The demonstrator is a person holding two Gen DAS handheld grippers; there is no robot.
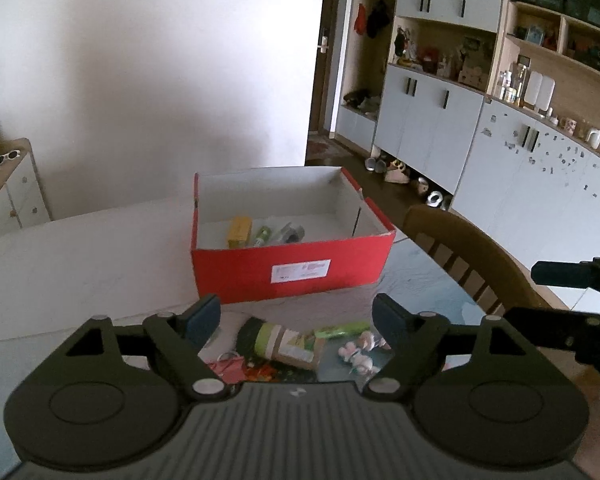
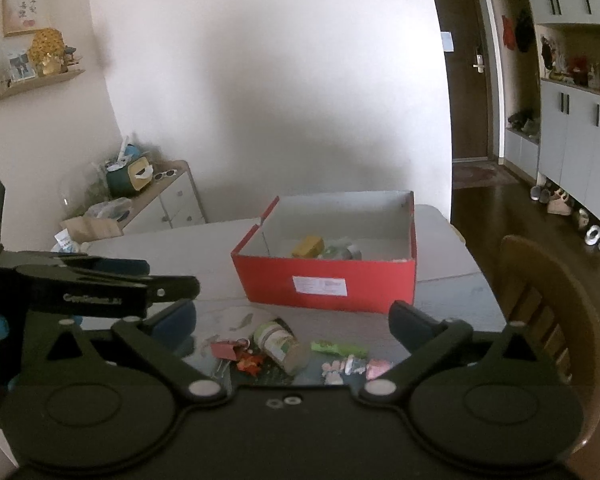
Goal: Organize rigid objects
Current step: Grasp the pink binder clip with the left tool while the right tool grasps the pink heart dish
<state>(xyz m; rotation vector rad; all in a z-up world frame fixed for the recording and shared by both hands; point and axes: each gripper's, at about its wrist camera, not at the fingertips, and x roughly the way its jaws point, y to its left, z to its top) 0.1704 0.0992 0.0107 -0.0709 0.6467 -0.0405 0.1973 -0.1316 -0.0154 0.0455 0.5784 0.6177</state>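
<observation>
Both tools [image 1: 296, 316] [image 2: 292, 320] open, jar [image 2: 282, 344] btwn, maybe untouched

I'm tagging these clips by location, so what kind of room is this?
Most likely a home dining area beside an entryway. A wooden slat-back chair stands at a pale table, pale blue wall cabinets hold household clutter with shoes beneath, and a brown front door stands beyond.

Brown wooden slat-back chair [image 2: 548, 320] right of the tool, beside pale tabletop [image 1: 60, 264]. White low cabinet [image 2: 176, 204] far left ahead, cluttered top. Grey-white wall cupboards [image 1: 428, 116] far right, shoes [image 1: 396, 174] underneath. Dark wooden door [image 2: 466, 64] beyond.
</observation>
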